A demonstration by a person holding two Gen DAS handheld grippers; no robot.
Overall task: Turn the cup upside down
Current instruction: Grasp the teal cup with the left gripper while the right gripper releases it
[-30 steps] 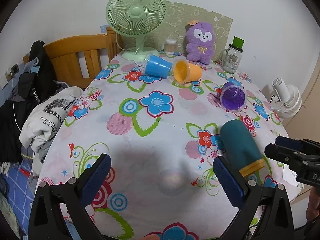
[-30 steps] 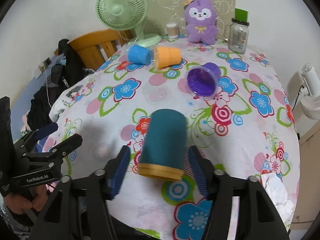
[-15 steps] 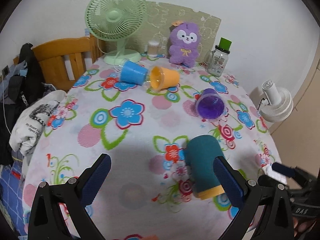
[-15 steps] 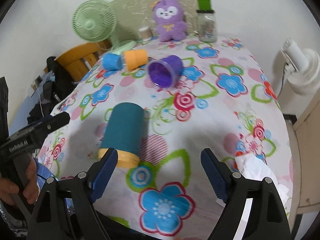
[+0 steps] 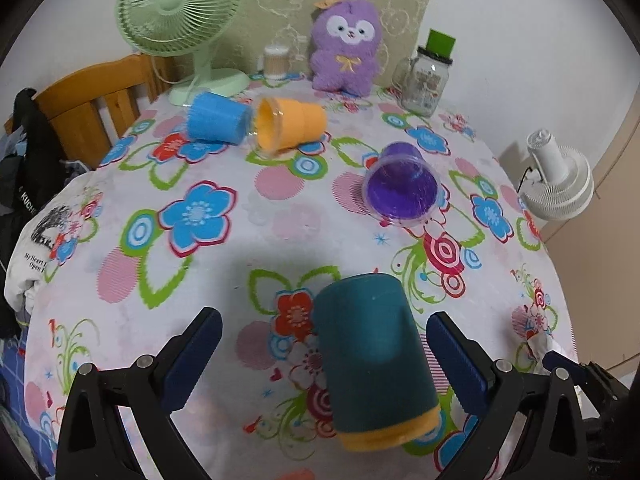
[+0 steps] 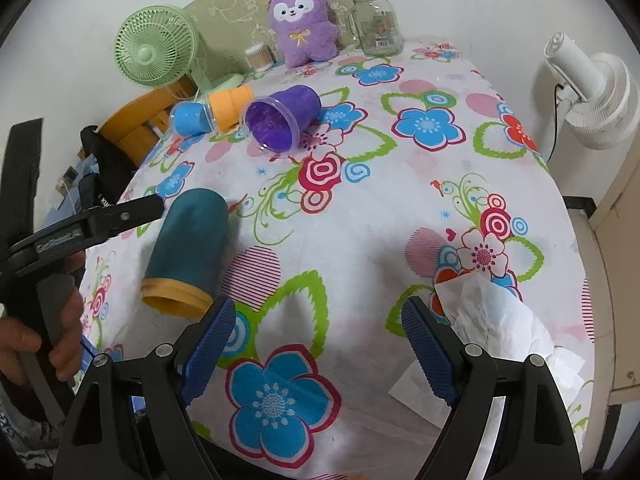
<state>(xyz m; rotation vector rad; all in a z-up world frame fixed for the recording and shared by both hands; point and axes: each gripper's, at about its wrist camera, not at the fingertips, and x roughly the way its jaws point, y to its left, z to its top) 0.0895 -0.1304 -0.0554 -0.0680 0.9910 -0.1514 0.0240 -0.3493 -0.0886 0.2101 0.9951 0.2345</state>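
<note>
A dark teal cup with a yellow rim (image 5: 372, 360) lies on its side on the floral tablecloth, its rim toward me. My left gripper (image 5: 320, 360) is open, and the cup lies between its blue pads without touching them. In the right wrist view the same cup (image 6: 188, 248) lies to the left. My right gripper (image 6: 320, 340) is open and empty, to the right of the cup. The left gripper (image 6: 92, 224) also shows there, held in a hand.
A purple cup (image 5: 402, 186), an orange cup (image 5: 290, 122) and a blue cup (image 5: 218, 118) lie on their sides farther back. A green fan (image 5: 182, 12), purple plush (image 5: 346, 46) and glass jar (image 5: 426, 80) stand at the back. Crumpled tissue (image 6: 496, 320) lies near the right edge.
My left gripper has swung right so the teal cup now lies between its jaws. My right gripper has opened, released the cup and moved away to the right.
</note>
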